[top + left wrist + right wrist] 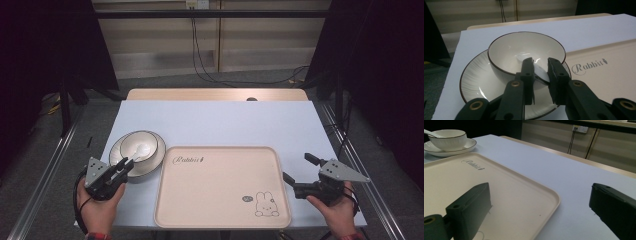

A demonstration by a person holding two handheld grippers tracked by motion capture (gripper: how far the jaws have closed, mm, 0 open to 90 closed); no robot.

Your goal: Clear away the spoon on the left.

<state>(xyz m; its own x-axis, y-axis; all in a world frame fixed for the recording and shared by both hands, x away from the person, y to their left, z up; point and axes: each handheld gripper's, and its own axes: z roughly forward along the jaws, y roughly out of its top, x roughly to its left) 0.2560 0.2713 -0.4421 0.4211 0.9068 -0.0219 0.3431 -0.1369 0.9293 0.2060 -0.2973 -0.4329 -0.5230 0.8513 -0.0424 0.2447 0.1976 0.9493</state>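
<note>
Left gripper [541, 62] sits low at the near rim of the bowl [506, 47], jaws narrowed around the spoon [537, 75] handle that sticks out over that rim; can't tell if the pads press it yet. Bowl stands on a plate [474, 80] at the table's [220, 120] left edge, plate just beside the tray [220, 195]. Tray bare, far half of the table free. Right gripper [296, 170] hangs wide open, nothing in it, straddling the tray's right edge. Both hands low at the near table edge, jaws pointing forward.
</note>
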